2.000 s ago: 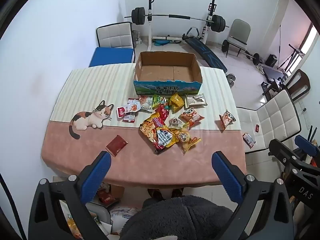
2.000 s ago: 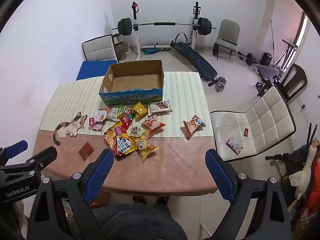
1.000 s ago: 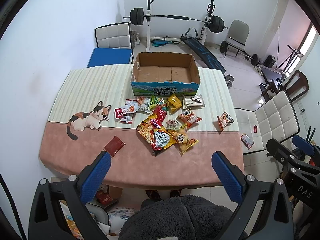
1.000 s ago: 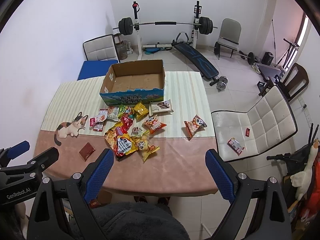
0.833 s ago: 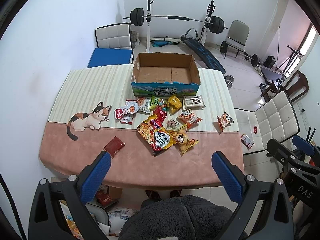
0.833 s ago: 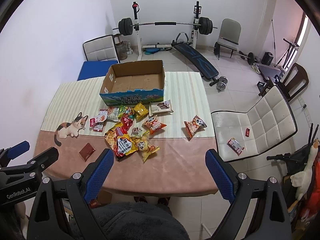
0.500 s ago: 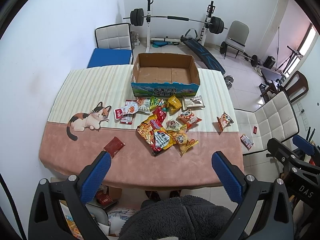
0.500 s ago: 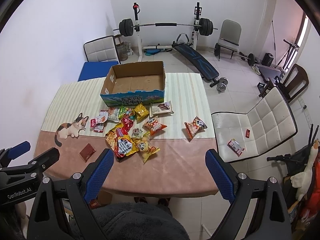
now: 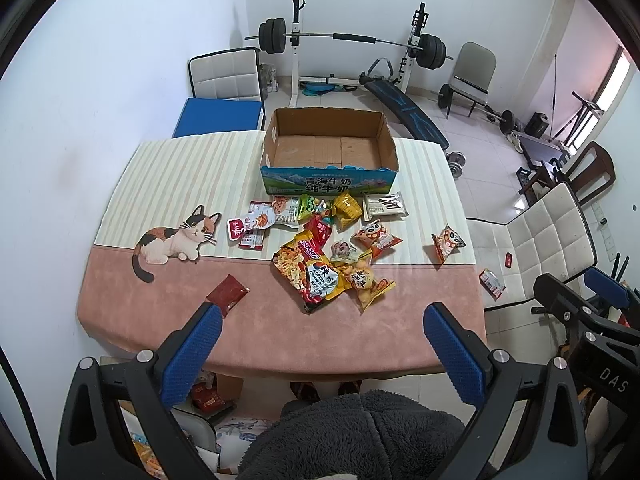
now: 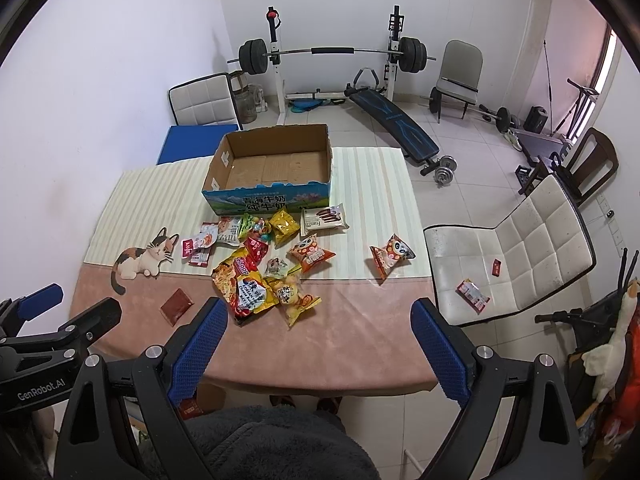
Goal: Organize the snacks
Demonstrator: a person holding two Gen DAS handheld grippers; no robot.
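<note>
An empty cardboard box (image 9: 328,148) (image 10: 272,162) stands at the far middle of the table. Several snack packets lie in a loose pile (image 9: 328,248) (image 10: 264,264) in front of it. A panda packet (image 9: 447,242) (image 10: 390,258) lies apart on the right. A dark red sachet (image 9: 228,292) (image 10: 176,305) lies apart at the near left. My left gripper (image 9: 320,332) and right gripper (image 10: 318,320) are both open and empty, held high above the table's near edge.
The table has a pink and striped cloth (image 9: 280,332) with a cat print (image 9: 176,240). A white chair (image 10: 516,248) with two small packets stands to the right. A weight bench and barbell rack (image 9: 352,44) stand behind.
Both views have shifted slightly; the table sits a touch closer to the middle of the frame. No snack has moved. Both grippers stay open.
</note>
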